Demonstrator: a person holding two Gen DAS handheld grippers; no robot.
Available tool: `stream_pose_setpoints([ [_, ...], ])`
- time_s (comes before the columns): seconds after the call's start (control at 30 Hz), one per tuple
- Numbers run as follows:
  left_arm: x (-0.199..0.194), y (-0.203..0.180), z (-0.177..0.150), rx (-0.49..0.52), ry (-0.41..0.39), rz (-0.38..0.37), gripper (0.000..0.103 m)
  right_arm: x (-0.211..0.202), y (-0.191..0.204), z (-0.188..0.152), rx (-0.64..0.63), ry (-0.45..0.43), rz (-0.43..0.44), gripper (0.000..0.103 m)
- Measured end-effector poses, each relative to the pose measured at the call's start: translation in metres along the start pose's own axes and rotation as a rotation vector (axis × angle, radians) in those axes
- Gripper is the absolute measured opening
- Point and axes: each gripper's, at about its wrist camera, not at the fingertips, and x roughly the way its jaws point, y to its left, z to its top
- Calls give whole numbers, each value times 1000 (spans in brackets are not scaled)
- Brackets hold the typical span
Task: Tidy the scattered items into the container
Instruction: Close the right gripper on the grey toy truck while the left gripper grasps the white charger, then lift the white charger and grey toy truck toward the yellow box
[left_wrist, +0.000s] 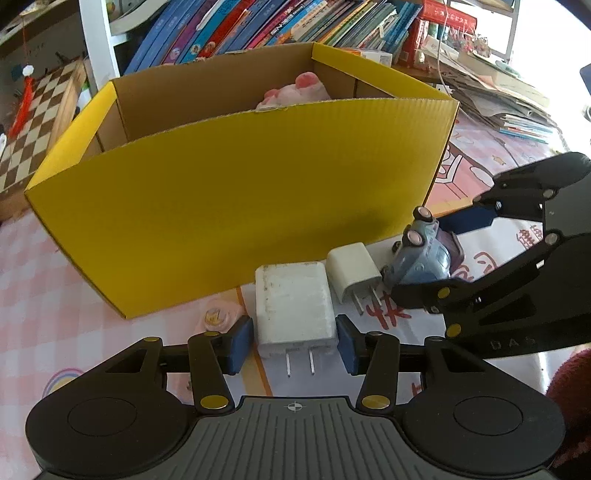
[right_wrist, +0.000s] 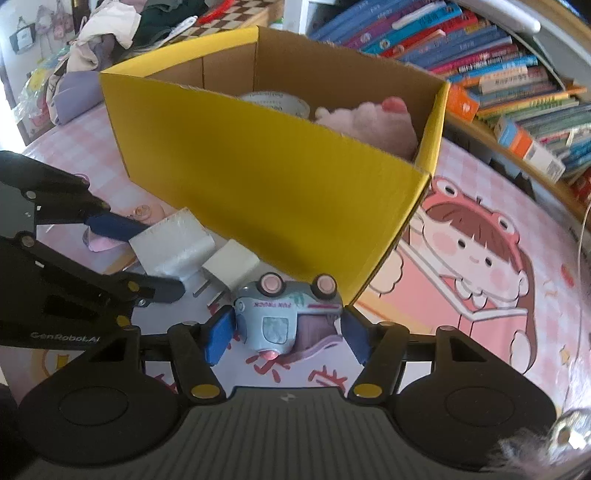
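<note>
A large white charger (left_wrist: 295, 302) lies on the table mat in front of the yellow cardboard box (left_wrist: 240, 206). My left gripper (left_wrist: 295, 339) is shut on it, a blue pad pressed to each side and its prongs pointing back at the camera. A smaller white charger (left_wrist: 352, 273) lies free beside it. The blue toy truck (right_wrist: 280, 317) is tipped on its side, wheels toward the box (right_wrist: 277, 192), and my right gripper (right_wrist: 288, 332) is shut on it. Inside the box sit a pink plush toy (right_wrist: 369, 125) and a tape roll (right_wrist: 277, 101).
The two grippers work close together, the right gripper (left_wrist: 436, 258) just right of the chargers. Shelves of books (left_wrist: 280, 26) stand behind the box. A chessboard (left_wrist: 33, 122) is at the left, a paper stack (left_wrist: 498, 96) at the right. The mat's cartoon girl print (right_wrist: 472, 251) lies right of the box.
</note>
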Motion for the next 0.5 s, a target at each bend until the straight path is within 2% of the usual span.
stream_pose_setpoints([
  [0.2, 1, 3, 0, 1, -14, -11, 46, 1, 2, 0, -3, 6, -3, 61],
  [0.3, 1, 5, -1, -2, -18, -11, 42, 1, 4, 1, -6, 8, -5, 60],
  [0.5, -6, 9, -3, -43, 12, -60, 41, -1, 7, 0, -17, 3, 0, 59],
])
